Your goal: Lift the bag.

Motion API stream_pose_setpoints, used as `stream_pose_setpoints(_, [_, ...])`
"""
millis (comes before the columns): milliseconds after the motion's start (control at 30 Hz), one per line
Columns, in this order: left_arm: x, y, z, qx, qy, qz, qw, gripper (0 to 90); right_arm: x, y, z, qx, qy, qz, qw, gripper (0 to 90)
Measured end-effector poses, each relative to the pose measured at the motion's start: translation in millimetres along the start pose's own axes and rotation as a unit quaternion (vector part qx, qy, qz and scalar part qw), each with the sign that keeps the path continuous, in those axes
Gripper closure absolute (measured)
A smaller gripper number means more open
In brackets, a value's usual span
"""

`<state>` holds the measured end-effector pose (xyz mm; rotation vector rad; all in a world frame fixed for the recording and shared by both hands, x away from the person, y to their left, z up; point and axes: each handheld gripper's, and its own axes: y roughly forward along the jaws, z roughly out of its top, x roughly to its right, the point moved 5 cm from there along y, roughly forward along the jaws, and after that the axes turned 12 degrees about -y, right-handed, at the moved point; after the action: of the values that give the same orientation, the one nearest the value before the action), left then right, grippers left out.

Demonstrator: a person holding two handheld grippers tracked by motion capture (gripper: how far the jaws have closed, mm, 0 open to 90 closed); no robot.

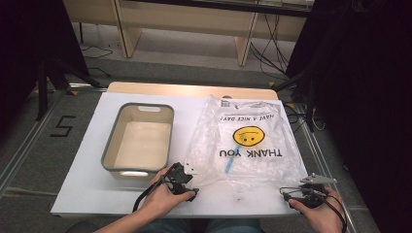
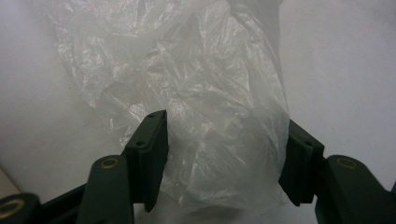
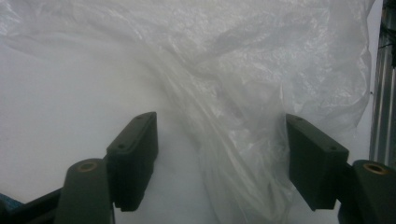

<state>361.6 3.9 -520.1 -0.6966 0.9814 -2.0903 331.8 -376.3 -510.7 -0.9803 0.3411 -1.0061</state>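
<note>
Gripping both near corners at once works best: each claw, left [image 2: 224,158] and right [image 3: 219,163], gapes wide around the crumpled edge of the clear plastic bag [image 1: 248,141] lying flat on the white surface [image 1: 87,184]. Print reads "THANK YOU" and "HAVE A NICE DAY!".

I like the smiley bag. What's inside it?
Through the clear bag a thin blue stick-like thing shows near the print. Crinkles and printing hide the rest. The bin beside it looks empty.
</note>
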Motion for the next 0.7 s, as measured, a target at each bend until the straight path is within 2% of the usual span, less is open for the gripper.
stream_pose_setpoints(133, [-1.5, -0.3, 0.9, -0.001, -0.004, 0.002, 1.0, 46.1, 1.4, 0.2, -1.5, 0.003, 0.012, 0.007, 0.9999, 40.2])
stream_pose_setpoints(367, [-3.0, -1.1, 3.3, -0.013, -0.004, 0.006, 0.9999, 56.0, 8.8, -2.2, -3.7, 0.005, 0.04, 0.0, 0.9992, 65.5])
stream_pose_setpoints(500, [-2.1, -0.7, 4.9, -0.016, -0.004, 0.008, 0.9998, 64.6, 8.6, -1.5, -2.4, 0.006, 0.042, 0.002, 0.9991, 78.0])
stream_pose_setpoints(600, [-1.0, 0.0, 6.0, -0.016, -0.006, 0.012, 0.9998, 69.5, 6.5, -0.8, -0.5, 0.005, 0.037, 0.004, 0.9993, 82.9])
stream_pose_setpoints(700, [0.2, 0.5, 6.7, -0.015, 0.001, 0.011, 0.9998, 76.1, 5.7, -0.5, 0.2, 0.005, 0.035, 0.005, 0.9993, 84.5])
